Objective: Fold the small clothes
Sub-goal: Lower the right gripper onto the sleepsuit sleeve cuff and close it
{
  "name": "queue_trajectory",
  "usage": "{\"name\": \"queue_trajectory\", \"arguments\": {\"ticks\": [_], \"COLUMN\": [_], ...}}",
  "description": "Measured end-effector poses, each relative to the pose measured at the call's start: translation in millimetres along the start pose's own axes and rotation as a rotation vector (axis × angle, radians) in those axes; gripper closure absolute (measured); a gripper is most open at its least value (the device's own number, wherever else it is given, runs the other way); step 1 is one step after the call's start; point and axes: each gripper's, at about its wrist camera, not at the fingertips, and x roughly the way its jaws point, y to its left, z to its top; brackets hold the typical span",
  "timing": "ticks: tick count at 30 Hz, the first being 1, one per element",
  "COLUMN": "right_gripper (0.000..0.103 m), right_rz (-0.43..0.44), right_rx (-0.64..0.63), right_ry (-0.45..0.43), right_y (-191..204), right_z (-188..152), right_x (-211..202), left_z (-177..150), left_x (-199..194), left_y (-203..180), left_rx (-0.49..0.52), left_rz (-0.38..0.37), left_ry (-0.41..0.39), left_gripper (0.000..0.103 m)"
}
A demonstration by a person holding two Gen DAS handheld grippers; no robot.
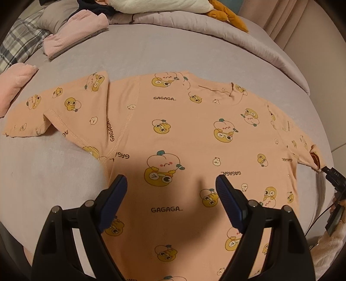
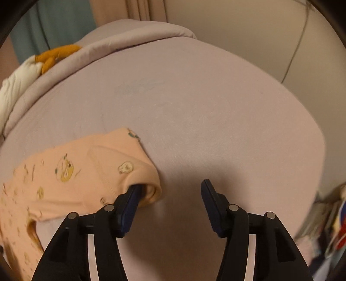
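A small peach shirt (image 1: 177,138) with duck and peach prints lies spread flat on the lilac bed sheet (image 1: 151,51), both sleeves out to the sides. My left gripper (image 1: 170,183) is open and hovers over the shirt's lower middle, holding nothing. In the right wrist view the shirt's right sleeve (image 2: 90,173) lies at the left. My right gripper (image 2: 170,190) is open; its left fingertip (image 2: 135,190) sits inside the sleeve cuff opening, its right finger over bare sheet. The right gripper's tip (image 1: 330,173) shows at the sleeve end in the left wrist view.
Folded pink clothes (image 1: 73,32) and another pink piece (image 1: 15,86) lie at the far left. A plaid pillow (image 1: 19,43), a rolled lilac quilt (image 1: 216,32) and a plush toy (image 1: 227,15) line the back. The bed edge (image 2: 317,151) drops off at the right.
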Motion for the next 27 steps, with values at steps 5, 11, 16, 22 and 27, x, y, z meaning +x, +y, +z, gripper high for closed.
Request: {"name": "queue_trajectory", "arguments": {"ticks": [5, 11, 16, 22, 27], "right_gripper": [0.046, 0.039, 0.039, 0.08, 0.092], "right_rz": [0.022, 0.085, 0.025, 0.034, 0.169], "right_rx": [-0.034, -0.182, -0.278, -0.19, -0.046], "right_ry": [-0.048, -0.09, 0.002, 0.011, -0.032], "right_y": [1, 30, 59, 50, 26], "right_z": [-5, -14, -13, 13, 35], "right_x": [-39, -43, 8, 27, 8], "left_z": [0, 0, -1, 0, 5], "left_x": [-2, -5, -12, -27, -33], "left_y": [0, -1, -2, 1, 10], "left_rx": [0.004, 0.002, 0.0, -0.001, -0.022], "left_rz": [0.001, -0.004, 0.017, 0.014, -0.02], "left_ry": [-0.011, -0.024, -0.034, -0.082, -0.1], "left_gripper": [0.02, 0.02, 0.02, 0.02, 0.02]}}
